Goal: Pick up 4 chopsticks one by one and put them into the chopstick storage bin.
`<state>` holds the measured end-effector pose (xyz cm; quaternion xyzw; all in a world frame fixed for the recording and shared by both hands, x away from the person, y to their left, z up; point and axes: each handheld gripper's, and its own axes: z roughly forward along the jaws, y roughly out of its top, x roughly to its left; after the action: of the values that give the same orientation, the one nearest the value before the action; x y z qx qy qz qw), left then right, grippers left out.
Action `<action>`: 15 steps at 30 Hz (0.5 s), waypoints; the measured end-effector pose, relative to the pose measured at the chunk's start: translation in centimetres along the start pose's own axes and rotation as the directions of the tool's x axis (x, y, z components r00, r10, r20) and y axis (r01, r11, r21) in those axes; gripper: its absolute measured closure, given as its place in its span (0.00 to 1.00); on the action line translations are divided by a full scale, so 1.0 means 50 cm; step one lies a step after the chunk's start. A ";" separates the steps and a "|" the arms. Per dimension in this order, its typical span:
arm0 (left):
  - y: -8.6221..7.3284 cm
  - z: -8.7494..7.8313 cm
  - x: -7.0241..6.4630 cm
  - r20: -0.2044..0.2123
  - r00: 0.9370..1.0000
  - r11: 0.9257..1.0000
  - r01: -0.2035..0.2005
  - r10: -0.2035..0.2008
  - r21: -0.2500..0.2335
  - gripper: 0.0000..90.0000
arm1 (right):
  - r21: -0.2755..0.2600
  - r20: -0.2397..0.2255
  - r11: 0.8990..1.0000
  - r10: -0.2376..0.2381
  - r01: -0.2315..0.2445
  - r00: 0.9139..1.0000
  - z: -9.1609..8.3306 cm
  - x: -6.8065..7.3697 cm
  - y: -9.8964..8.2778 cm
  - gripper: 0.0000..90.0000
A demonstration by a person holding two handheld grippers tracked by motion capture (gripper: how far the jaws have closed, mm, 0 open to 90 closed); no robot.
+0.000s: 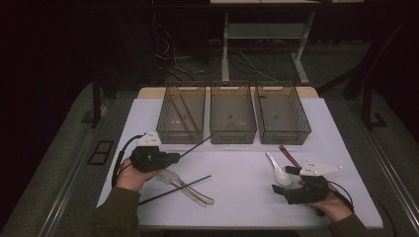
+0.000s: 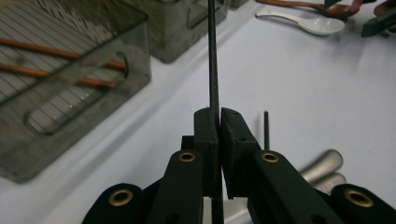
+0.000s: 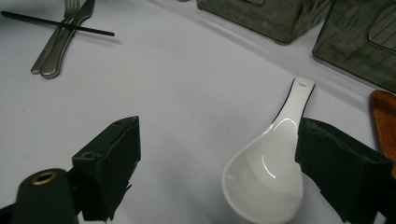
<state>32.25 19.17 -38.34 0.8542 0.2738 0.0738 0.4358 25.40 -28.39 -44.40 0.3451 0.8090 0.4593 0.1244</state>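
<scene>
My left gripper (image 2: 218,122) has its black jaws pinched tight on a thin black chopstick (image 2: 213,56), which runs out between the pads toward the translucent grey plastic bins; in the high view the same stick (image 1: 195,146) slants from the gripper (image 1: 173,159) up to the front wall of the left bin (image 1: 168,136). I grip it near one end so the long free part can lead over the rim. That left bin already holds two reddish-brown wooden chopsticks (image 2: 56,52) lying along its floor, so I judge this is the bin for sticks, and the black one belongs there too. Its partner, a second black chopstick (image 1: 175,189), lies on the white table (image 1: 242,168) across a pair of steel forks (image 1: 187,186), waiting its turn. My right gripper (image 3: 217,168) rests low on the table with its jaws wide apart and nothing between the pads; a white ceramic soup spoon (image 3: 268,175) lies just beside its right-hand jaw, bowl toward me, with a brown wooden spoon (image 3: 384,119) close by. I judge that the white spoon is what this hand will go for.
</scene>
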 end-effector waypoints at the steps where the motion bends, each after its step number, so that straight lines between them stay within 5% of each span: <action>1: 0.006 0.001 0.003 -0.003 1.000 1.000 0.000 0.000 -0.001 0.94 | -0.001 0.000 1.000 -0.001 0.001 1.000 0.000 -0.001 0.000 0.16; 15: 0.077 0.016 0.055 -0.060 0.998 0.999 0.029 -0.030 -0.018 0.94 | -0.018 0.029 1.000 0.005 -0.004 1.000 0.007 -0.003 0.008 0.16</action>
<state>36.40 18.23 -36.10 0.8437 0.2986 0.0955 0.4358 25.87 -28.15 -44.29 0.3524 0.8021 0.4619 0.1382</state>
